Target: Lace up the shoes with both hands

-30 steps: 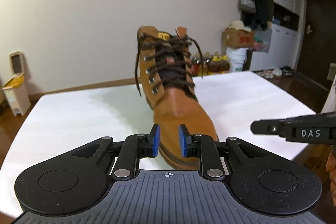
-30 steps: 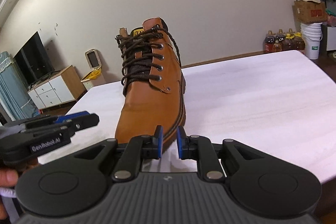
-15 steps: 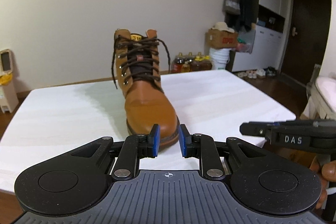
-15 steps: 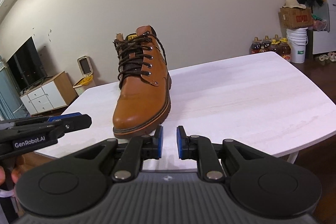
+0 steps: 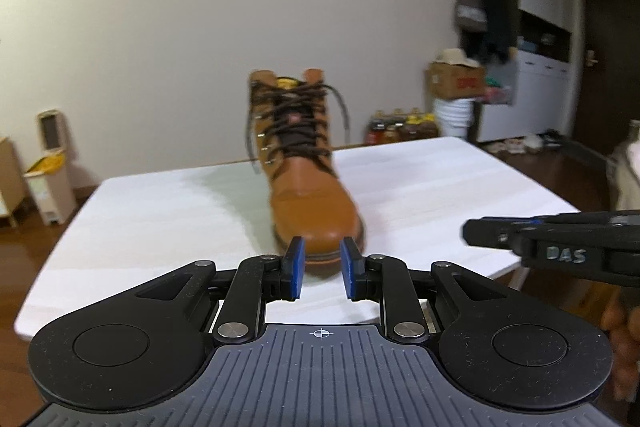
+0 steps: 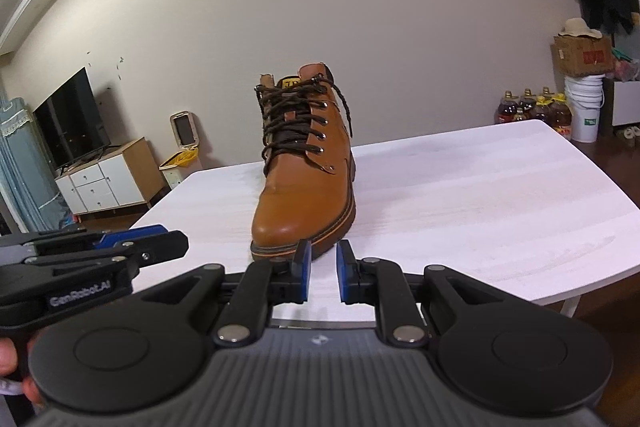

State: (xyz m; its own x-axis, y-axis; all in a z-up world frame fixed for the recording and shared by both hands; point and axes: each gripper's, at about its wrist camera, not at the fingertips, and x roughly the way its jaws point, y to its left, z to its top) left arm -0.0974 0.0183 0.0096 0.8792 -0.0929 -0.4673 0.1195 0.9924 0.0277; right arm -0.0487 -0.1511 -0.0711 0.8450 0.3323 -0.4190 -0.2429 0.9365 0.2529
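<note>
A white counter carries one tan leather boot, standing upright around the middle of the top with its toe turned to the near edge. Dark brown laces criss-cross the eyelets to the collar, and a loose end hangs down each side of the boot. The left tool and the right tool hover at the near edge just short of the toe, each with its blue pads parted by a small gap and holding nothing.
</note>
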